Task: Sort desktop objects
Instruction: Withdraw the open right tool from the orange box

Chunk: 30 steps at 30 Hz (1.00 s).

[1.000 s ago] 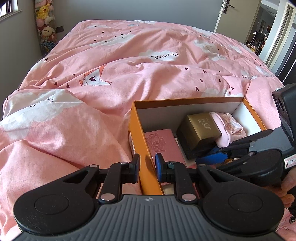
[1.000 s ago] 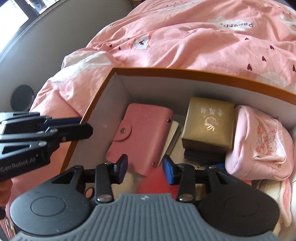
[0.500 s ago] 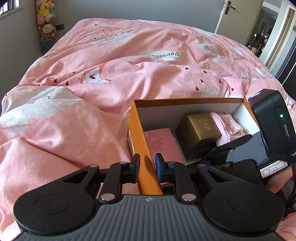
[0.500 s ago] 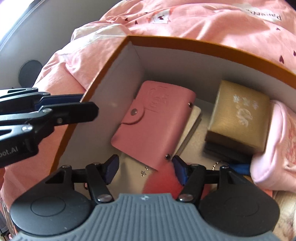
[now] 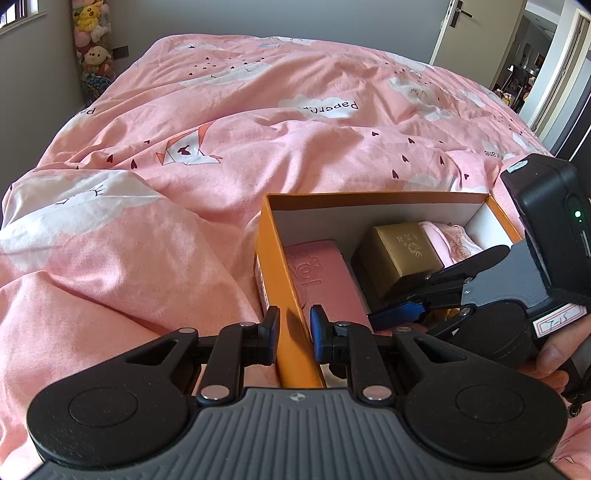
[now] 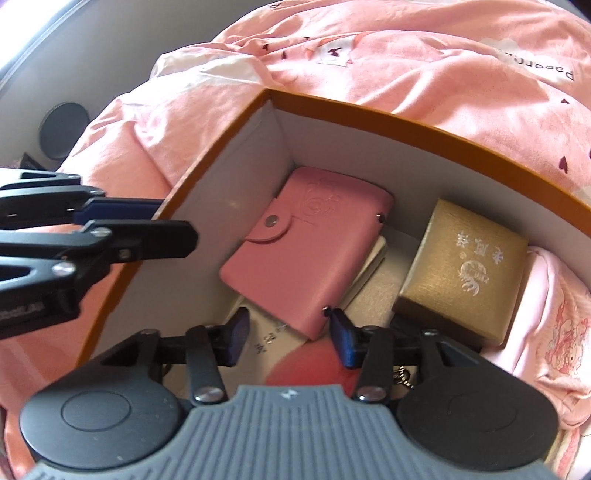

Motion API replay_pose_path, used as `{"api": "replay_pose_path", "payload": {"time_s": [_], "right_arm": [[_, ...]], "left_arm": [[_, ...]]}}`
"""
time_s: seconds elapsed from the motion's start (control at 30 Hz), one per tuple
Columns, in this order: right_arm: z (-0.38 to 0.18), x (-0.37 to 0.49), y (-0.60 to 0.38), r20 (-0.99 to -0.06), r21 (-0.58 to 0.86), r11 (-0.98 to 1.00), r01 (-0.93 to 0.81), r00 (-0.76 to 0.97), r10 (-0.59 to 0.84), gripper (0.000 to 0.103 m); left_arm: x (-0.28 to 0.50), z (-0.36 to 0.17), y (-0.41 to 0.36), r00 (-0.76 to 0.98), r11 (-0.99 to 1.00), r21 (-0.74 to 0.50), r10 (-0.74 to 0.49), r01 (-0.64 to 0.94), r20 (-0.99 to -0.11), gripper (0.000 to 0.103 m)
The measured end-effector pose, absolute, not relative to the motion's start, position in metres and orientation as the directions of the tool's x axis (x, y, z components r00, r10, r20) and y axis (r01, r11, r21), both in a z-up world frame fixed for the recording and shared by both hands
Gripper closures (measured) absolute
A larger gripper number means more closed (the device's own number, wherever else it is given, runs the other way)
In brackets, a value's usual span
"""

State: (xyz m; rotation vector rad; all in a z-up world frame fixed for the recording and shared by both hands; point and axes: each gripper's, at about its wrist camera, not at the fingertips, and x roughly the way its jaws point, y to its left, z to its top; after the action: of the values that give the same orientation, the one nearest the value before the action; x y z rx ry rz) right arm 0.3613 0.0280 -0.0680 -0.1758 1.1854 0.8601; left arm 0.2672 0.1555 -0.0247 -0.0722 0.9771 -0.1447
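An orange box (image 5: 271, 236) (image 6: 406, 114) with a white inside sits on the pink bed. It holds a pink card wallet (image 6: 306, 251) (image 5: 321, 273), a gold gift box (image 6: 465, 266) (image 5: 402, 251) and a pink pouch (image 6: 554, 321). My left gripper (image 5: 293, 334) straddles the box's left wall, one finger on each side, jaws narrow. My right gripper (image 6: 288, 336) is open inside the box, its fingertips either side of the wallet's near corner. It also shows in the left wrist view (image 5: 402, 314).
A pink duvet (image 5: 221, 129) covers the bed all around the box. Cards and a red item (image 6: 314, 365) lie under the wallet. Plush toys (image 5: 92, 40) hang at the far left wall. A door (image 5: 458, 22) stands at the back right.
My right gripper has moved down into the box toward the pink wallet and opened wider. My left gripper has stayed on the box's left wall.
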Motion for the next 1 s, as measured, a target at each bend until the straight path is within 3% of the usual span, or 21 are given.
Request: {"api": "replay_pose_path", "payload": {"time_s": [0.13, 0.37, 0.5, 0.77, 1.0], "right_arm": [[-0.069, 0.354, 0.036, -0.886, 0.236, 0.614, -0.753, 0.093, 0.455, 0.044], [-0.082, 0.35, 0.042, -0.899, 0.237, 0.526, -0.817, 0.021, 0.438, 0.042], [-0.084, 0.346, 0.044, -0.89, 0.206, 0.483, -0.851, 0.043, 0.455, 0.037], [-0.08, 0.326, 0.044, -0.856, 0.105, 0.286, -0.952, 0.06, 0.514, 0.039], [-0.078, 0.33, 0.044, -0.865, 0.163, 0.358, -0.92, 0.041, 0.5, 0.036]], "left_arm": [[0.266, -0.024, 0.156, 0.553, 0.988, -0.125, -0.154, 0.09, -0.819, 0.083], [0.264, -0.024, 0.158, 0.554, 0.987, -0.137, -0.159, 0.083, -0.817, 0.083], [0.263, -0.024, 0.159, 0.553, 0.988, -0.134, -0.157, 0.081, -0.818, 0.083], [0.265, -0.028, 0.155, 0.544, 0.988, -0.127, -0.154, 0.089, -0.825, 0.083], [0.263, -0.026, 0.154, 0.543, 0.989, -0.12, -0.147, 0.087, -0.827, 0.083]]}}
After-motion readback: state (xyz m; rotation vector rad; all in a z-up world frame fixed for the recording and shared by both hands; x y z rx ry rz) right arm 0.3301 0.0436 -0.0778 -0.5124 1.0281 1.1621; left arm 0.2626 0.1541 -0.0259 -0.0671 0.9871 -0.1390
